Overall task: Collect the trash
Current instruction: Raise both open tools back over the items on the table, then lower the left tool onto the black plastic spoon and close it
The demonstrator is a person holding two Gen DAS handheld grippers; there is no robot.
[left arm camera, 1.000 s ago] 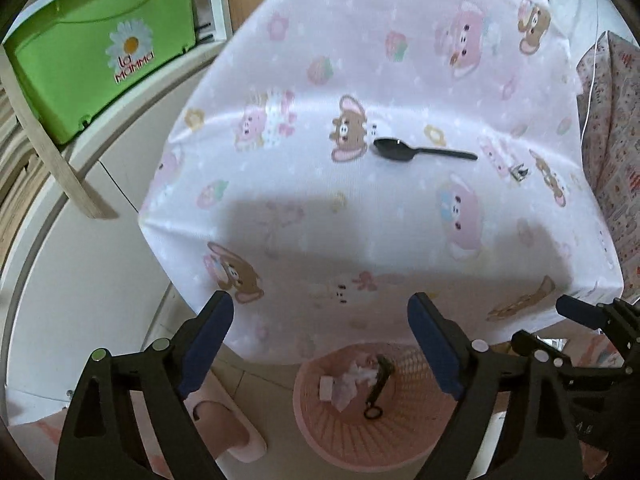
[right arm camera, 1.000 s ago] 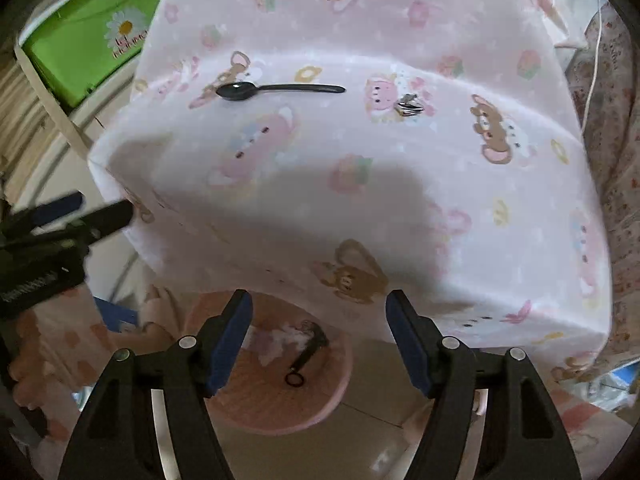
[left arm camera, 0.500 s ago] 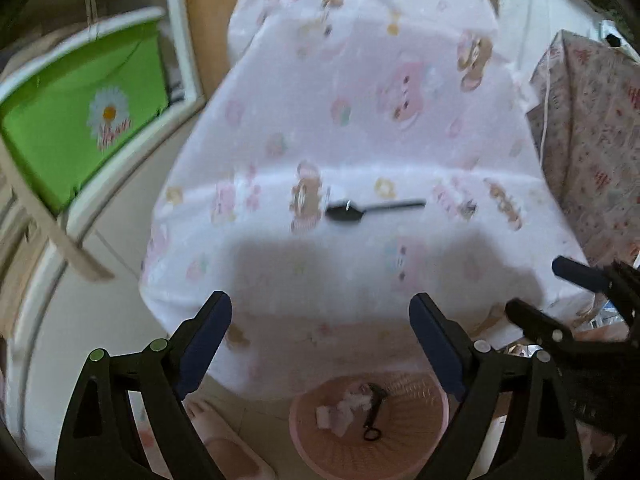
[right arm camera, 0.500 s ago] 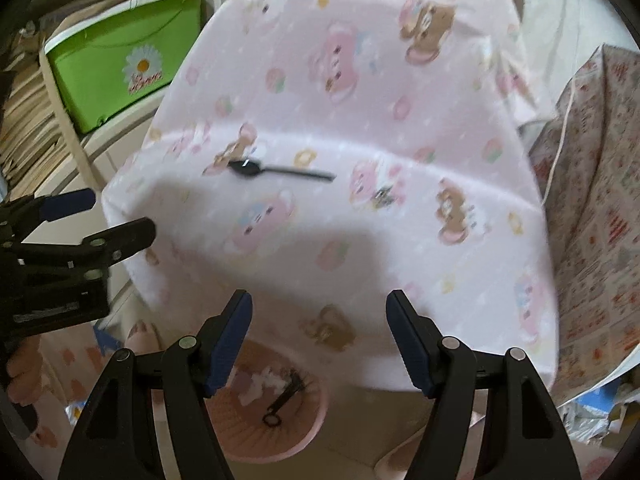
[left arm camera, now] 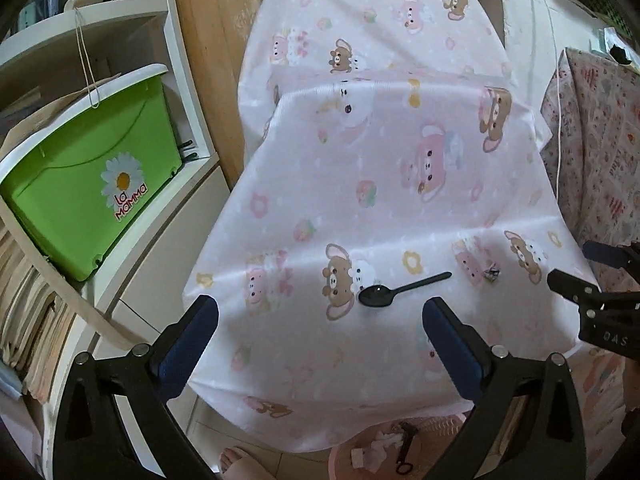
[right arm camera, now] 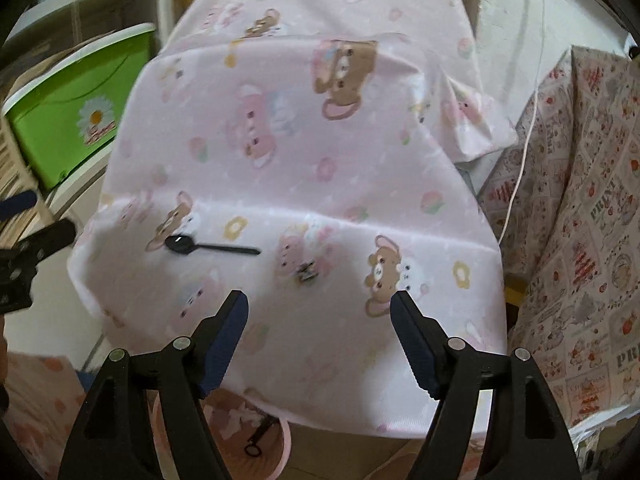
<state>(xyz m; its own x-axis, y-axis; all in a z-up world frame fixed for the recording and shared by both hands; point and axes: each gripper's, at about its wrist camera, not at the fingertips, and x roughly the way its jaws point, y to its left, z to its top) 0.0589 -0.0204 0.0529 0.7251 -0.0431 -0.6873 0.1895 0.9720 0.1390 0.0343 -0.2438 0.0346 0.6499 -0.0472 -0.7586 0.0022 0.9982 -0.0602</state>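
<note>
At far left, a green storage box (left arm camera: 92, 184) on white shelving. The left tool (left arm camera: 320, 320) has just widened to its fullest and grips nothing. On the table (left arm camera: 360, 200), draped in pink printed cloth, a black plastic spoon (left arm camera: 400, 286) lies flat; just to its right, a small crumpled scrap (left arm camera: 493, 274). The right tool (right arm camera: 320, 308) has also just been opening and holds nothing. A pink wastebasket (left arm camera: 436, 428) holding trash stands under the table's near edge.
</note>
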